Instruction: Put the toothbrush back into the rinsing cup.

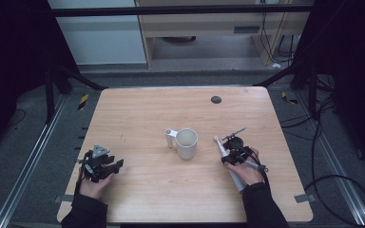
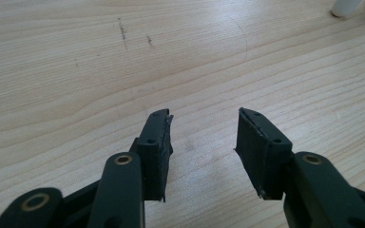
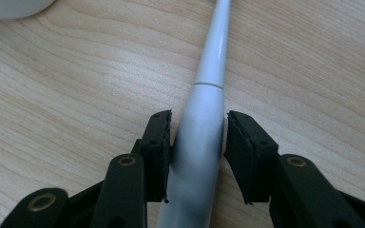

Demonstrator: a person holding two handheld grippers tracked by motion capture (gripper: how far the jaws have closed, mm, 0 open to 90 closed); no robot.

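Wooden table (image 1: pixel 138 118): one mug (image 1: pixel 186 143), one toothbrush (image 1: pixel 221 147).

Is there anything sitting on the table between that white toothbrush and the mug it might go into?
Nothing visible does. The toothbrush lies just right of the mug, bare wooden table between them. The right gripper straddles the handle, its jaws close against it. The left gripper sits open far off.

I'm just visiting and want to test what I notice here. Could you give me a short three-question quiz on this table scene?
1. True or false: the left gripper holds nothing.
2. What lies between the right gripper's jaws? A) spoon B) white toothbrush C) pen
3. Fill in: the white mug stands on the wooden ____.

Key: 1 true; 2 B; 3 table.
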